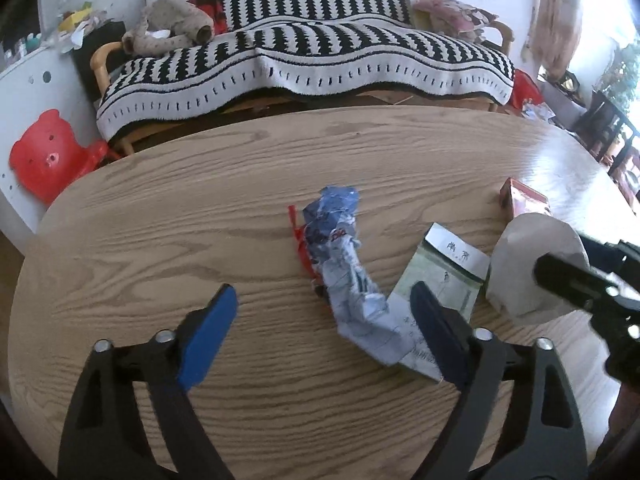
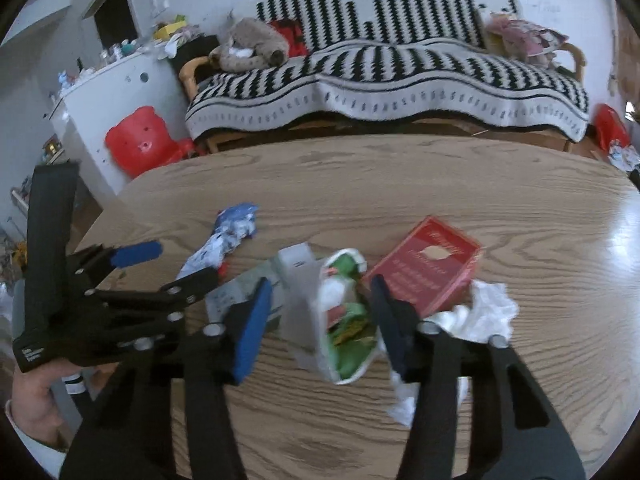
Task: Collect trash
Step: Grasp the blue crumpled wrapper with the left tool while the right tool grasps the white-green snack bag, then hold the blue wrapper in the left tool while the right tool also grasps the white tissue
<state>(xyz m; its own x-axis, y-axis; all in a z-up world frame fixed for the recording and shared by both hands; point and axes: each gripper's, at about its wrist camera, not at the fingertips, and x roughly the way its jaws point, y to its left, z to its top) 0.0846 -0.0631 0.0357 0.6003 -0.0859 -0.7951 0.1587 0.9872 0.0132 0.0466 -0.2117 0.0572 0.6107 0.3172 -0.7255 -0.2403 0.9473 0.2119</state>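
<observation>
We see a sofa (image 1: 304,60) under a black-and-white striped blanket at the back, then the wooden counter (image 1: 200,208) carrying the trash. Largest trash item is a red box (image 2: 424,268) toward the right side, with a white crumpled tissue (image 2: 486,312) touching its near edge. A crumpled blue-and-white wrapper (image 1: 344,264) lies mid-counter, its near end overlapping a flat printed leaflet (image 1: 444,276). Our right gripper (image 2: 320,320) has its jaws spread wide around a white paper bag (image 2: 332,320) stuffed with green scraps; not clamped, and we cannot tell if the pads touch it. Our left gripper (image 1: 324,316) is also released, jaws wide apart, straddling the near end of the wrapper. A red bear-shaped stool (image 1: 42,156) sits left of the counter.
</observation>
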